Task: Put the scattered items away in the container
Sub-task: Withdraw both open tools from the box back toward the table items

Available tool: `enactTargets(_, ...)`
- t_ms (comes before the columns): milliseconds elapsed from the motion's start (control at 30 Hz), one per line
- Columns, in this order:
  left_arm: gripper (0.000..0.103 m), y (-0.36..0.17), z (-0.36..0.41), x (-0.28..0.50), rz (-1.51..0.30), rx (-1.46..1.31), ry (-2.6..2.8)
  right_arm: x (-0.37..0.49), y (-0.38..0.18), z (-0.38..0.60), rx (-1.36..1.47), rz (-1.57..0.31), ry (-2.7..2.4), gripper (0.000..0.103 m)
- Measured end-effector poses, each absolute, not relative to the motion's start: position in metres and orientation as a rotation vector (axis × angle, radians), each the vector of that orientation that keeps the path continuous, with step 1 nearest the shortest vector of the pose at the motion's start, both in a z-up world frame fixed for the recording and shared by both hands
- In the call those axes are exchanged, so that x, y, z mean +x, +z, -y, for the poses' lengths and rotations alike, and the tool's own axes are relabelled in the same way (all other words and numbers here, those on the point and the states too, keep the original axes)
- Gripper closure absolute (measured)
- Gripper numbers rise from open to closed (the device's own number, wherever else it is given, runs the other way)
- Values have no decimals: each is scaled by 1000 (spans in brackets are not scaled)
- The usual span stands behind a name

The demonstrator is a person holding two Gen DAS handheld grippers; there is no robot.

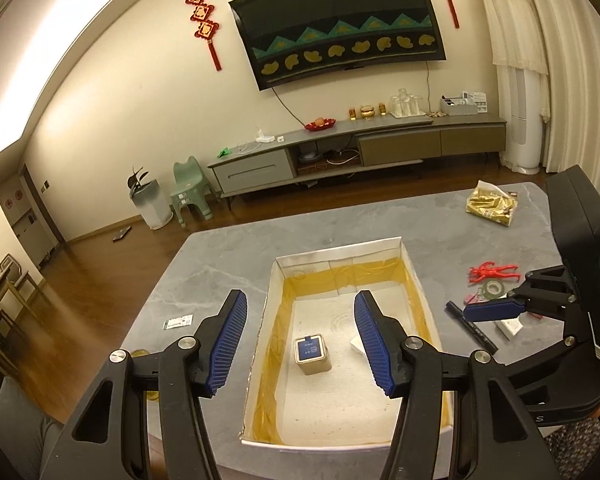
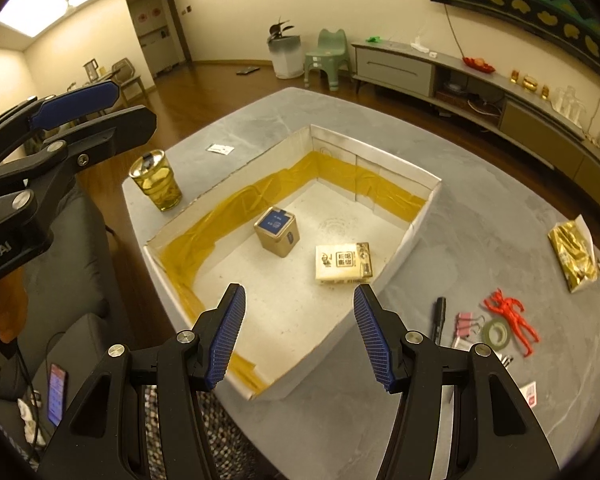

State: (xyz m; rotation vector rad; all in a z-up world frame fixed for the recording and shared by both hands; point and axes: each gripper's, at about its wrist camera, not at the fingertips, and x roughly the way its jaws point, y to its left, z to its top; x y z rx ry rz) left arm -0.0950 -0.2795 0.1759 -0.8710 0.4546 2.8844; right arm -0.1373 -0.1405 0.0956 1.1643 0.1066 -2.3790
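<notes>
Both tools empty. Left tool (image 1: 300, 340) hangs spread wide over the white open-top cardboard box with yellow tape lining (image 2: 380, 162); right tool (image 2: 298, 334) is spread too, over the box's near corner, gripping nothing.

Already in the box: small gold square tin with blue lid (image 2: 277, 232) and cream tissue pack with printed label (image 2: 343, 263), apart from each other.

Left out on the grey marble-look surface (image 2: 480, 216), right of the box:
- black marker pen (image 2: 439, 318), just beside the box wall. Long axis runs roughly parallel to that wall, 1 end pointing away from the camera. Cannot tell which end is the cap.
- pink binder clips (image 2: 465, 325), green tape roll (image 2: 496, 332), red plastic figure (image 2: 512, 320), all bunched close together.
- gold foil packet (image 2: 572, 258), well apart.

Risks, my read:
- Marker lies flat and thin; closing along its axis instead of across would likely roll it or miss.
- Cluster is tight: going for 1 item could drag a neighbour.
- Glass of yellow liquid (image 2: 156, 184) stands near the box's left wall, at the surface edge; a left-arm swing could tip it.
</notes>
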Motion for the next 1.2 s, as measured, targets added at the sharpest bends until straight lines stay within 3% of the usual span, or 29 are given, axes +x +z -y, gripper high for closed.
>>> enactTargets(233,45,184,262,-73,-446,-849,2858,-100,111,119,1110,-26,-2412,43)
enactTargets(567,45,184,237,-40,-385,-840,2791,-44,129,70,970,228,-2473,43)
enactTargets(1200,45,138,172,-4,-294,-934,2565,24,84,-16,984,536,-2568,43)
